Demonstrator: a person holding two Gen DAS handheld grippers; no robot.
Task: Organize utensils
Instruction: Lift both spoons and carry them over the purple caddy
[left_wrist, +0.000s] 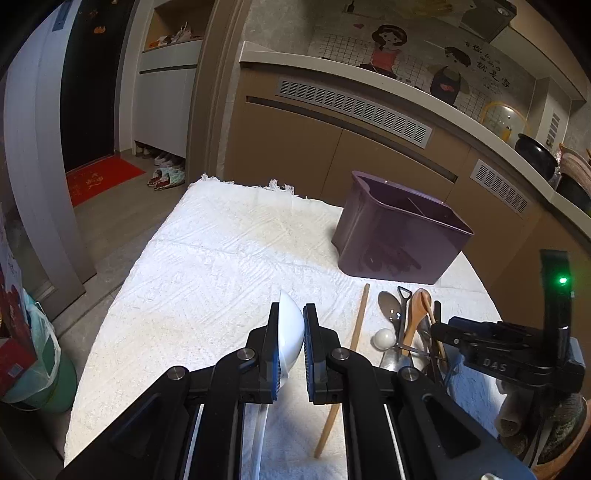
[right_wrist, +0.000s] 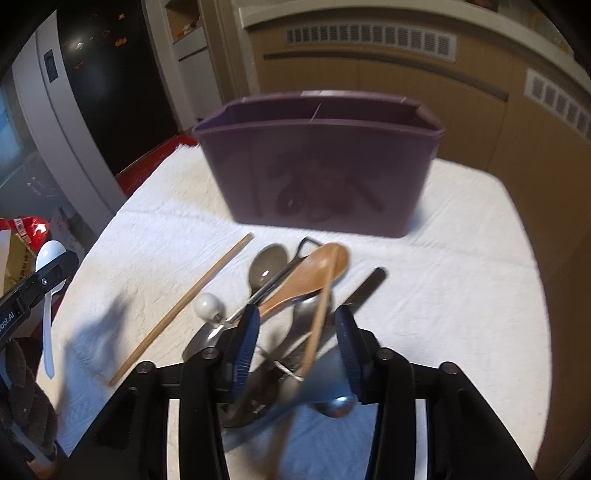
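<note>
Gripping the white plastic spoon (left_wrist: 290, 332) by its bowl, the left tool (left_wrist: 290, 325) is carrying something light and slick — the right tool (right_wrist: 295, 350) is hanging part-open over the utensil pile (right_wrist: 295, 288), holding nothing.

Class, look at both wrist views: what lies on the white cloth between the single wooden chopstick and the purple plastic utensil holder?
Nothing: bare white cloth separates the wooden chopstick from the purple plastic utensil holder, clearest in the right wrist view.

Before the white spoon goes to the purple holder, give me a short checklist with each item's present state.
1. White spoon clamped in left gripper: ok.
2. Purple holder upright, top open: ok.
3. Holder compartments empty: cannot tell.
4. Path over white cloth to holder clear: ok.
5. Right gripper gripping a utensil from the pile: cannot tell, blurred.
6. Loose chopstick apart from the spoon: ok.
</note>
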